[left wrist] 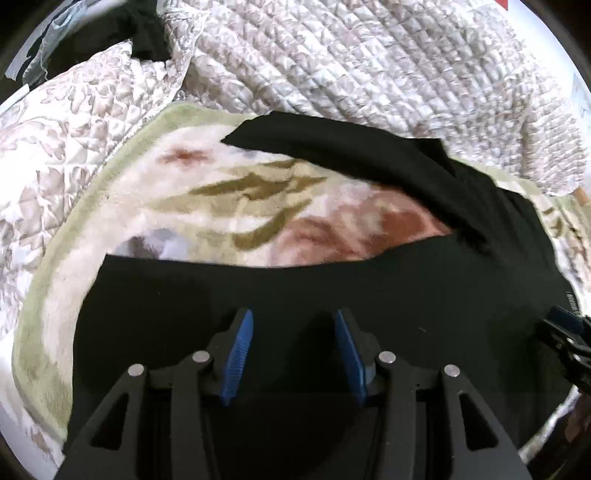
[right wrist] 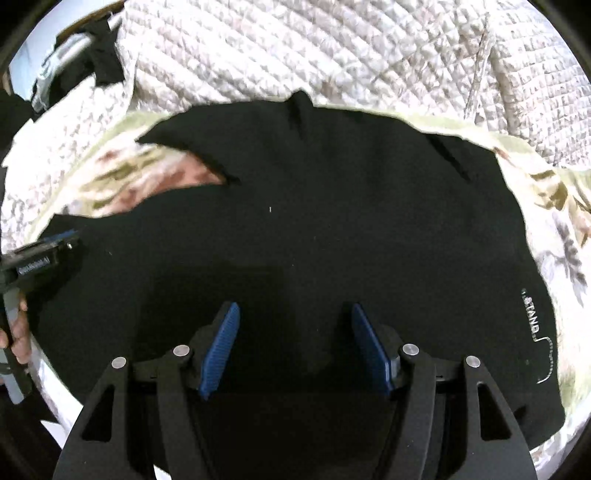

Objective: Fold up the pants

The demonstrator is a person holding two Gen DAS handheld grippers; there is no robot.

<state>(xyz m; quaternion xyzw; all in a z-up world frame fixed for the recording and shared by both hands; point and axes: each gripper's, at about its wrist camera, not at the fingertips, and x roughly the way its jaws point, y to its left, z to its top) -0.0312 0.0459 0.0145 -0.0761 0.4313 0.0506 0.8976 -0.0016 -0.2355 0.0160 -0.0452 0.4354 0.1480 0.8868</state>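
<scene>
1. Black pants are spread flat on a floral fleece blanket, which lies over a white quilted bedspread on the bed.
2. Left gripper hangs just above the near pants leg, blue pads parted, nothing between them — released.
3. Right gripper hovers over the wide upper part of the pants, jaws apart as well, empty; whether the tips brush the cloth is hard to tell against all that black.
4. In the left wrist view, the two legs split: one runs across the near side, the other angles away to the far left, with blanket showing between them.
5. White lettering sits on the pants near their right edge.
6. In the right wrist view, the left gripper shows at the left edge, a hand wrapped round its handle.
7. A dark garment lies far left on the bedspread, well apart from the pants.
</scene>
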